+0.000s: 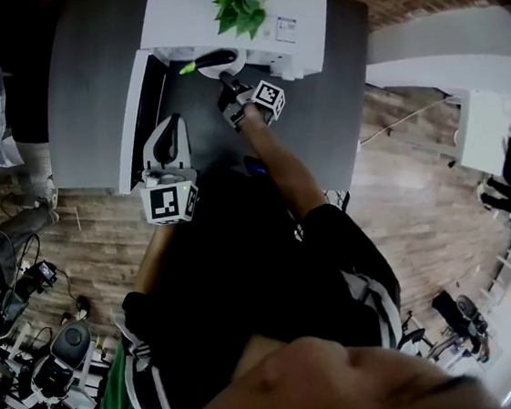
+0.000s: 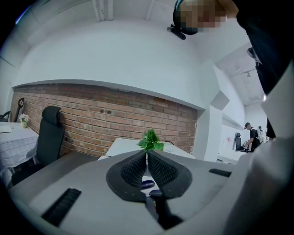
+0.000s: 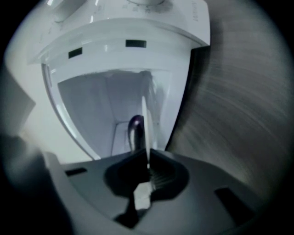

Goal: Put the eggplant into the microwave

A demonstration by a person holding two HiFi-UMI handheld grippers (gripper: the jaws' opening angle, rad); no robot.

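A dark purple eggplant [image 1: 214, 59] with a green stem lies on a white plate [image 1: 229, 67] at the mouth of the white microwave [image 1: 295, 29]. My right gripper [image 1: 229, 88] is shut on the plate's near rim. In the right gripper view the plate [image 3: 145, 124] shows edge-on as a thin white line between the jaws, with the eggplant [image 3: 135, 131] just behind it and the open microwave cavity [image 3: 105, 98] beyond. My left gripper [image 1: 170, 126] hovers left of the opening, beside the open door [image 1: 131, 121]. Its pads [image 2: 138, 167] are pressed together on nothing.
The microwave stands on a grey table [image 1: 85, 72], with a green plant [image 1: 238, 1] on its top. The left gripper view shows that plant [image 2: 150, 139], a brick wall [image 2: 105, 114] and a black office chair [image 2: 48, 133]. Wooden floor surrounds the table.
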